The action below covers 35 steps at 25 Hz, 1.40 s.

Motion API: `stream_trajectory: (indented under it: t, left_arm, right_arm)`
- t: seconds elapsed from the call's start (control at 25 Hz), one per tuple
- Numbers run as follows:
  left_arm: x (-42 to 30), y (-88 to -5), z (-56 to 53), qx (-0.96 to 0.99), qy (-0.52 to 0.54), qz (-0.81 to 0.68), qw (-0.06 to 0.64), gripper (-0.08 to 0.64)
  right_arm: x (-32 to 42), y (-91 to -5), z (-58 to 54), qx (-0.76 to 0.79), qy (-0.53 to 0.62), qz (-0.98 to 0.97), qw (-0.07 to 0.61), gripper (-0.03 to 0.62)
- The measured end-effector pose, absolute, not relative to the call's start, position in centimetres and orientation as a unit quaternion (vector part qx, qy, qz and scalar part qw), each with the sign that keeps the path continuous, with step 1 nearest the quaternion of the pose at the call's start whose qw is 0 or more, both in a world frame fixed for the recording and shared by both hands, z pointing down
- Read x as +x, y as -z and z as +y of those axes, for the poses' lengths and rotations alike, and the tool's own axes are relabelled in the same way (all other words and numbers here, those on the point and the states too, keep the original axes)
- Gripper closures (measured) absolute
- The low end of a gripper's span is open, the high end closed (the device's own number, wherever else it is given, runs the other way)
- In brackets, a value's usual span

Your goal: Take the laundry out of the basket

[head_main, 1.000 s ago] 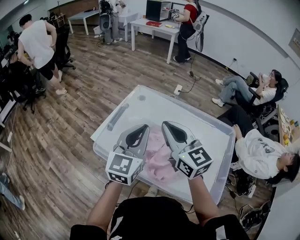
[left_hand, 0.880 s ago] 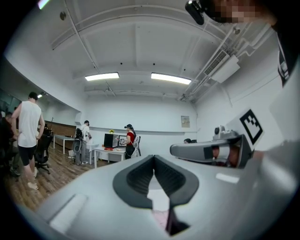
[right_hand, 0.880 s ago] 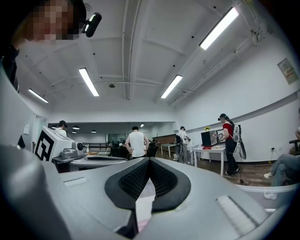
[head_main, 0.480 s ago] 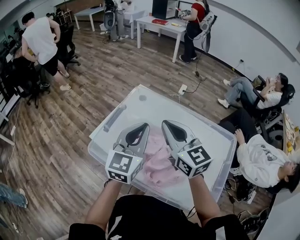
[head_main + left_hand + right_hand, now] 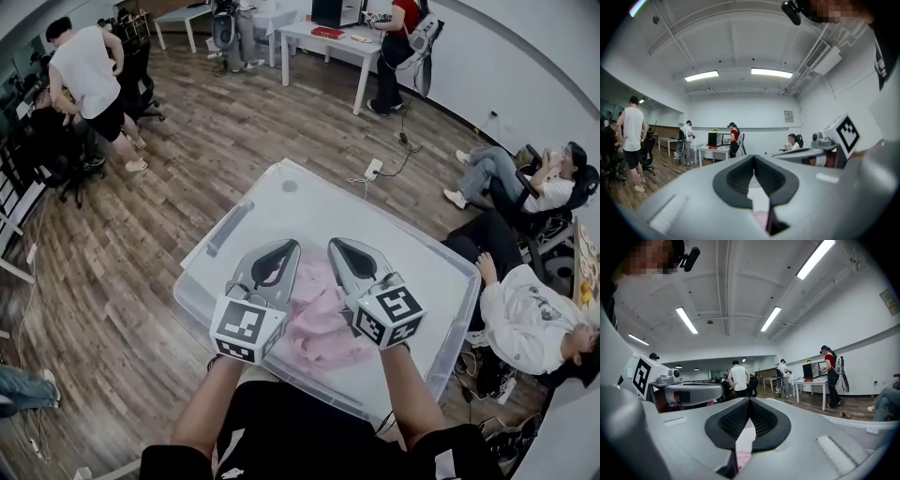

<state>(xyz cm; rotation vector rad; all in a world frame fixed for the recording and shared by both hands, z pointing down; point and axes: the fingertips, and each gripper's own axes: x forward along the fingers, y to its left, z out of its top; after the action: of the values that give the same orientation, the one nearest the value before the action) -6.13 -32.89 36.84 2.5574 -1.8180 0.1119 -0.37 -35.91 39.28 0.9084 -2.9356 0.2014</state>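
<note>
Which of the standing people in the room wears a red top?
The person beside the white desk at the head view's top edge; the one standing at far left wears white and black instead.

No legible text anywhere (wall sign (image 5: 788,116) blurred).

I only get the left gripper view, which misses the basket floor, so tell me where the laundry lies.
Observer: The pink laundry lies in the near half of the clear basket, beneath the left gripper and the right gripper.
Operator: Report the right gripper's fingers.
Observer: The right gripper view shows them together, with nothing between them.
Operator: Tell me what else is in the basket.
Observer: The head view shows no other laundry; its far half is bare.
</note>
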Motion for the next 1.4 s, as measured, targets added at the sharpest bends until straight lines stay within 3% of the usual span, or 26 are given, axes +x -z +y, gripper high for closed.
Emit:
stream_trajectory:
  t: [0.52,0.88,0.96,1.08,1.24,1.4]
  left_arm:
    - [-7.9,-37.2,-36.2,0.848,-0.013,-0.530,0.022,0.552]
    - [-10.2,-37.8,-38.6,0.866,-0.013,-0.498,0.035,0.552]
    - [-10.3,-38.0,-39.0,0.871,-0.011,-0.490,0.035,0.552]
    - [-10.4,-38.2,-39.5,0.877,-0.011,-0.478,0.035,0.552]
    - [-10.9,-38.2,-40.3,0.883,-0.010,-0.467,0.037,0.552]
    - [-11.1,-38.5,-41.0,0.888,-0.012,-0.459,0.041,0.552]
  right_arm:
    - [-0.5,-49.2,-38.8,0.343,-0.127,-0.918,0.151,0.595]
    - [0.1,-57.9,-39.3,0.366,-0.157,-0.875,0.275,0.591]
    - [0.1,-59.9,-39.2,0.355,-0.163,-0.869,0.304,0.456]
    - [0.2,-62.7,-39.0,0.336,-0.150,-0.859,0.355,0.355]
    - [0.3,-66.5,-38.5,0.287,-0.121,-0.840,0.444,0.150]
    - [0.3,-69.4,-38.3,0.234,-0.089,-0.815,0.523,0.050]
